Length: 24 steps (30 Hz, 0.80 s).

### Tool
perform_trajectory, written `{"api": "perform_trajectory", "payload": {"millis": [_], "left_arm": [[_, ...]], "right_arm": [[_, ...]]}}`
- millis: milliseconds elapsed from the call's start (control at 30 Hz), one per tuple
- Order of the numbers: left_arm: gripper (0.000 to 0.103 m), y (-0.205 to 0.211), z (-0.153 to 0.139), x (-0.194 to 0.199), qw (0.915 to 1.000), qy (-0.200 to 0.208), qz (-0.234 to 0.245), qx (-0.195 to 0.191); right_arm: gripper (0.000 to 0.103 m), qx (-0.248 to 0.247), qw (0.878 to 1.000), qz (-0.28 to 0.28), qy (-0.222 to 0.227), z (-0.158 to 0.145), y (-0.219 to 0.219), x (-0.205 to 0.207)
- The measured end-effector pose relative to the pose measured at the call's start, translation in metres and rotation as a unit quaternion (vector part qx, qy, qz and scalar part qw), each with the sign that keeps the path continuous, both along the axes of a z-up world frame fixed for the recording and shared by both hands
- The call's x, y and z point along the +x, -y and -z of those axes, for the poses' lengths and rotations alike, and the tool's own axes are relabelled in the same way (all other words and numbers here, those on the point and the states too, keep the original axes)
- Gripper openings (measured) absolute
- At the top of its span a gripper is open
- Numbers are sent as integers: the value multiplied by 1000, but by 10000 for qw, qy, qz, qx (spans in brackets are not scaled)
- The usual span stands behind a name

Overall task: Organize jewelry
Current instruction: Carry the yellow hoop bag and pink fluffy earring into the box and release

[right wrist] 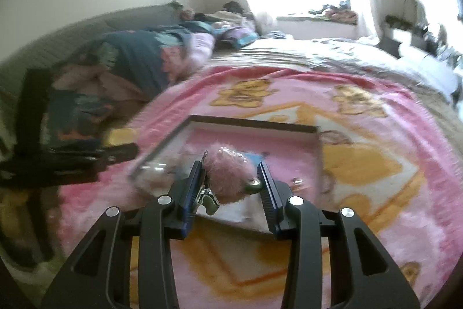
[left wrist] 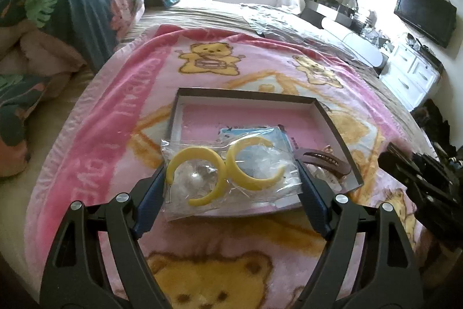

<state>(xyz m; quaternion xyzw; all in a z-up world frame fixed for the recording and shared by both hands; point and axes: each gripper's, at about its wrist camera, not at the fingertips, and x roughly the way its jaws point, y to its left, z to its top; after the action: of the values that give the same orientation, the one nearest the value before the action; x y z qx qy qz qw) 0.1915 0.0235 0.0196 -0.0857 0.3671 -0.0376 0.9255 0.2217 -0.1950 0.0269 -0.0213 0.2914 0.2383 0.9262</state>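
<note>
While both grippers are held above a bed, two pieces of jewelry are seen gripped over an open box.

Earrings: a clear plastic bag point(left wrist: 231, 181) with two yellow crescent hoop earrings point(left wrist: 225, 168) is clamped at its two side edges by the left gripper point(left wrist: 231, 178), whose jaws are spread wide; it is held over the near edge of the box.

Hair clip: a fluffy pink clip point(right wrist: 228, 178) with a metal clasp is pinched in the right gripper point(right wrist: 231, 178), whose jaws are set narrow; it is held above the box's near edge.

Box: a shallow dark-rimmed tray point(left wrist: 249, 96) with a pink floor is laid on the blanket's middle; a blue packet point(left wrist: 277, 136) and a brown toothed hair clip point(left wrist: 327, 160) are seen inside, toward its right edge.

Blanket: a pink teddy-bear blanket point(left wrist: 115, 118) is spread across the bed.

Beyond: a dark floral quilt point(left wrist: 69, 7) is bunched at the bed's left edge.
</note>
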Motion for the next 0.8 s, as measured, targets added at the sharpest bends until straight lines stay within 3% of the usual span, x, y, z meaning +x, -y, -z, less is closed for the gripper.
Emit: {"api": "perform_trajectory", "payload": {"millis": [333, 800], "left_arm": [[75, 24, 26, 34, 9993, -301, 226, 76], [75, 44, 60, 57, 9957, -775, 411, 297]], "right_arm": [[37, -70, 9988, 430, -238, 24, 26, 28], [37, -69, 9959, 504, -751, 59, 29, 65]]}}
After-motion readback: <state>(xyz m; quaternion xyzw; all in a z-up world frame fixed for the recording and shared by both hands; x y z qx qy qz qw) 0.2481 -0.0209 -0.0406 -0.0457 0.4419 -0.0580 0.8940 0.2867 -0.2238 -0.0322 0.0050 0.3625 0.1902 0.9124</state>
